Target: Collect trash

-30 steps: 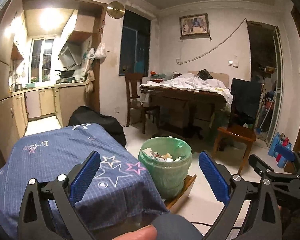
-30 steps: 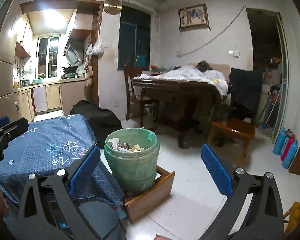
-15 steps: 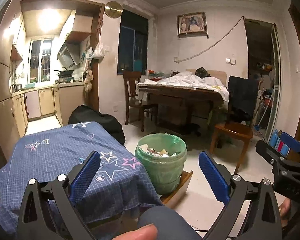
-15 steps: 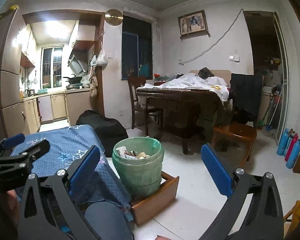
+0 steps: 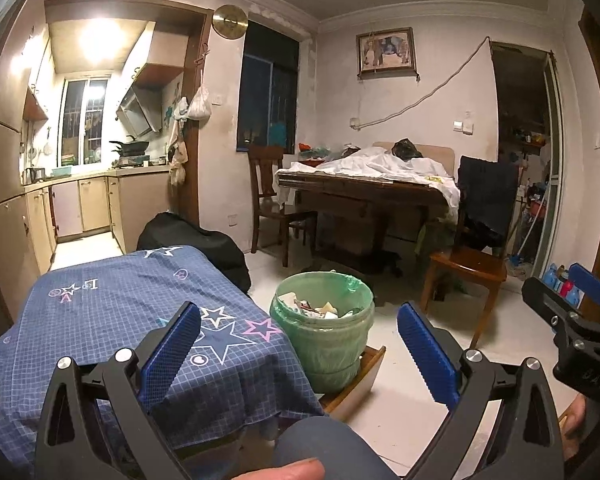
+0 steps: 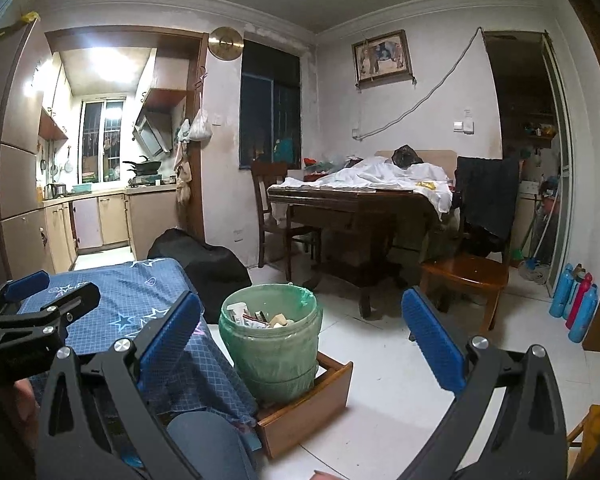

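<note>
A round bin lined with a green bag point(image 5: 324, 336) stands on the floor on a low wooden tray, beside the low table with a blue star cloth point(image 5: 112, 304). Paper trash point(image 5: 316, 309) fills its top. The bin also shows in the right wrist view point(image 6: 272, 344). My left gripper point(image 5: 300, 352) is open and empty, held back from the bin. My right gripper point(image 6: 300, 344) is open and empty too. Each gripper shows at the edge of the other's view, the right one point(image 5: 572, 312) and the left one point(image 6: 32, 308).
A wooden tray point(image 6: 308, 404) sits under the bin. A dark dining table point(image 5: 364, 196) with white cloth and two wooden chairs point(image 5: 468, 272) stand behind. A black bag point(image 5: 196, 240) lies by the wall. Blue and red bottles point(image 6: 576, 304) stand at the right.
Both grippers have drawn back and risen a little, so the bin looks smaller and farther. Both stay open and empty.
</note>
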`<state>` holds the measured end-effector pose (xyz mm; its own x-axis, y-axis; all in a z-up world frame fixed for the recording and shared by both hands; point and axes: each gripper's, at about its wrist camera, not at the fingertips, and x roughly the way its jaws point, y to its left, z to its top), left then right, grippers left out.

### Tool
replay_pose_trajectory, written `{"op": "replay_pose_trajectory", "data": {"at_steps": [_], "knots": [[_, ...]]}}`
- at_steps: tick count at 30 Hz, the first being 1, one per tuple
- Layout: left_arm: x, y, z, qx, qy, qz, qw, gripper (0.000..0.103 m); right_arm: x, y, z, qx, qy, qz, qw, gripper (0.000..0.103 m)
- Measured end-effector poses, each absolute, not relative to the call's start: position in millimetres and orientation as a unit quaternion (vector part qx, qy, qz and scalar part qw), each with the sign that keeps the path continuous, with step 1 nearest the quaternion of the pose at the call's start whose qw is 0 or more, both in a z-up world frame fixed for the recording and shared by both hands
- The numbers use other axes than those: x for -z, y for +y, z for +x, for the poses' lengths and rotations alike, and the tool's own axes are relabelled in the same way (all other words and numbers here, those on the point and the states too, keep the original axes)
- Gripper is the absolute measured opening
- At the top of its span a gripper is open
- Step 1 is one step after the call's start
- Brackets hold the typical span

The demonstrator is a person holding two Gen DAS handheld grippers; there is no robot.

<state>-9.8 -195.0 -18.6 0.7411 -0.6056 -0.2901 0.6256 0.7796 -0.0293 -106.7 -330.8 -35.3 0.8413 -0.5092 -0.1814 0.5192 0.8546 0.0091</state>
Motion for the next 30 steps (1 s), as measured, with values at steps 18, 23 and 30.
{"op": "replay_pose_trajectory", "data": {"at_steps": [18, 23, 30], "knots": [[26, -198, -10, 0.351, 0.137, 0.026, 0.926, 0.098, 32, -333, -110, 0.262, 0.080, 0.027, 0.961, 0.098], [29, -199, -12, 0.347, 0.129, 0.028, 0.928, 0.098, 31, -335, -110, 0.260, 0.082, 0.027, 0.962, 0.098], [31, -202, -15, 0.346, 0.127, 0.033, 0.929, 0.098, 30, -339, -107, 0.255, 0.087, 0.027, 0.963, 0.098]]}}
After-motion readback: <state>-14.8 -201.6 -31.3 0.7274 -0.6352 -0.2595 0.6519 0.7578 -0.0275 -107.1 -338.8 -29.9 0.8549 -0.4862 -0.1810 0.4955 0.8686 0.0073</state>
